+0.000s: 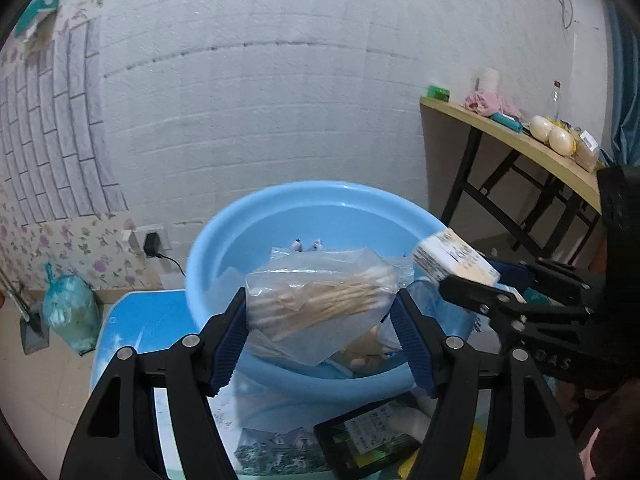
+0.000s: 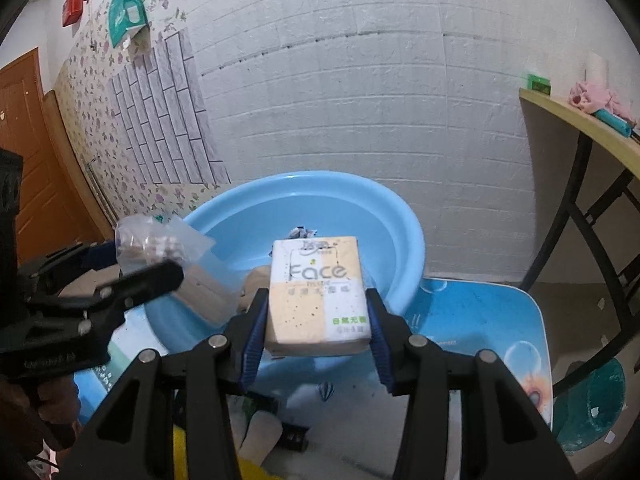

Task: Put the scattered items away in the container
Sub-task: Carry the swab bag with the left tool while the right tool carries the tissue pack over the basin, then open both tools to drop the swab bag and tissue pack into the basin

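Note:
A light blue plastic basin (image 1: 224, 236) (image 2: 400, 216) sits on a small blue table (image 1: 132, 320) (image 2: 480, 320). My left gripper (image 1: 320, 320) is shut on a clear bag of wooden-stick cotton swabs (image 1: 320, 296) and holds it over the basin's near rim; the bag also shows in the right wrist view (image 2: 160, 244). My right gripper (image 2: 316, 320) is shut on a pack of "Face" tissues (image 2: 316, 296) above the basin's near side; the pack also shows in the left wrist view (image 1: 456, 260). A few small items lie inside the basin.
A black box with a green label (image 1: 368, 440) and a picture card (image 1: 276, 452) lie on the table in front of the basin. A wooden side table (image 1: 520, 140) with clutter stands at the right. A tied plastic bag (image 1: 72, 312) is on the floor at the left.

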Available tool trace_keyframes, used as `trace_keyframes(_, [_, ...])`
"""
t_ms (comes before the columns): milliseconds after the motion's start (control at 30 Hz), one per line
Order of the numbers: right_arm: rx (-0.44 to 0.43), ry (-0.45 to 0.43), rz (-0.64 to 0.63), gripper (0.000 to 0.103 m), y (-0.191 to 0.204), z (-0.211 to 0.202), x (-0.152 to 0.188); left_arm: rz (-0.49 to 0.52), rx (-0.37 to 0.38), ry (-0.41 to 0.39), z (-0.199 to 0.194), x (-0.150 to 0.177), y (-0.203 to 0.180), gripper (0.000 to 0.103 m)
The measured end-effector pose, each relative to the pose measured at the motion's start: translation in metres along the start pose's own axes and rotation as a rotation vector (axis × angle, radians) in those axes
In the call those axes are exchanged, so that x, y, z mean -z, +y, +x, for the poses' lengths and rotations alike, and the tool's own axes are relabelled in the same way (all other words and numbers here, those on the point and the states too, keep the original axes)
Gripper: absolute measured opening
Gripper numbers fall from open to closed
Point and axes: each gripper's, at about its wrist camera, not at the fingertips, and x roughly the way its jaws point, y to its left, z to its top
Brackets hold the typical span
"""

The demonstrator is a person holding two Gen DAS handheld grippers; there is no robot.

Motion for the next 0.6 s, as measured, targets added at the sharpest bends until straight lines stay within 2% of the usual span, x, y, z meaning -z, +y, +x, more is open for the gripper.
trace_keyframes(100, [-0.001,0.024,0.014,0.047,-0.003,0.008,-0.002,0.015,-0.001,0.002,0.002,0.004,-0.003,0.076])
trace_keyframes(167, [-0.008,0.019,0.01,0.053,-0.003,0.008,-0.001,0.003,0.023,-0.008,-0.002,0.006,-0.002,0.083])
trace_keyframes(267, [-0.012,0.009,0.002,0.058,0.0,0.004,0.001,-0.017,0.05,-0.012,-0.007,0.007,0.0,0.085])
trace_keyframes(600, [0.027,-0.015,0.016,0.059,0.004,-0.032,0.01,-0.055,-0.002,-0.014,-0.039,0.021,0.008,0.085])
